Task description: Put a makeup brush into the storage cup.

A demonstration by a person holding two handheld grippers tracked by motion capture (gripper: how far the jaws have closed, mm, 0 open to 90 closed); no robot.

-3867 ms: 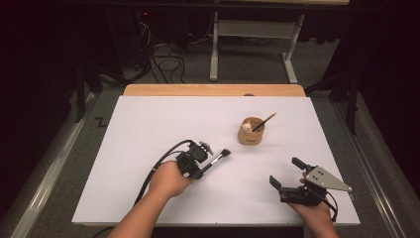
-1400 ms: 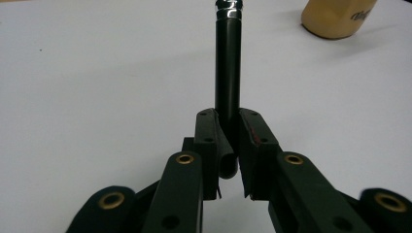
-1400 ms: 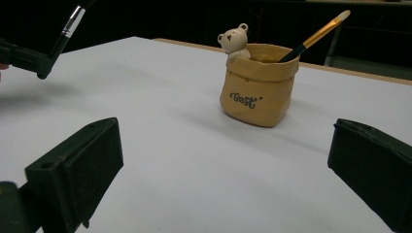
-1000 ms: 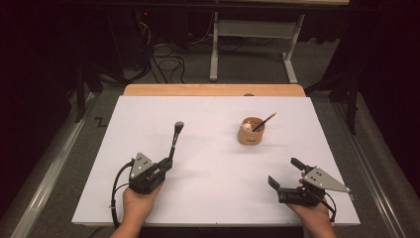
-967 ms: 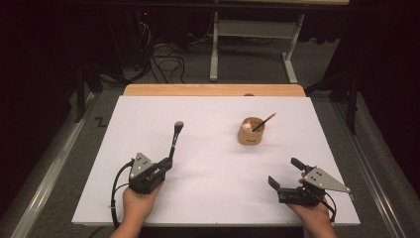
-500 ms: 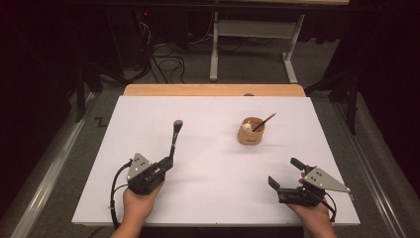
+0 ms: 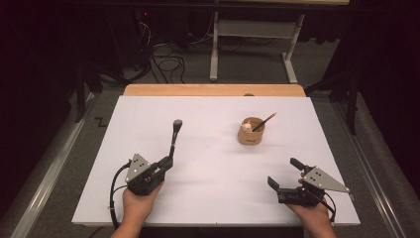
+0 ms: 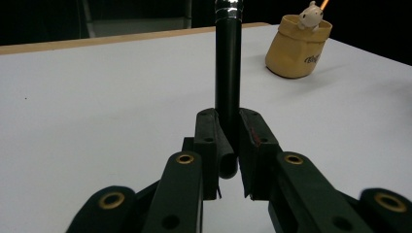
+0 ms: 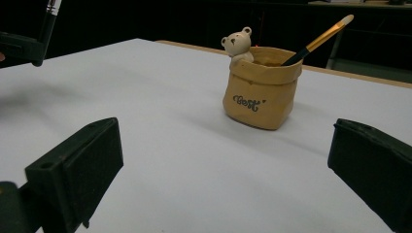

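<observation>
At the near edge of the white table (image 7: 213, 198), two handheld grippers are seen from above, well apart. The left gripper (image 7: 166, 162) is pinched on the lower end of a black makeup brush (image 7: 174, 139), which is pointed away across the table toward its far side. The grip itself is made plain in the left gripper view, where both pads (image 8: 209, 141) are pressed against the brush's black handle (image 8: 227, 73), its butt end lying just behind them and a silver band seen at the top edge. The right gripper (image 7: 283, 173) is held with its jaws spread wide and nothing between them; in the right gripper view they frame bare tabletop. Farther off, a tan pouch-shaped holder (image 7: 251, 131) is stood right of centre. Its small bear figure (image 9: 238, 43), lettering and a gold-tipped brush (image 9: 320, 39) leaning out are resolved in the right gripper view.
</observation>
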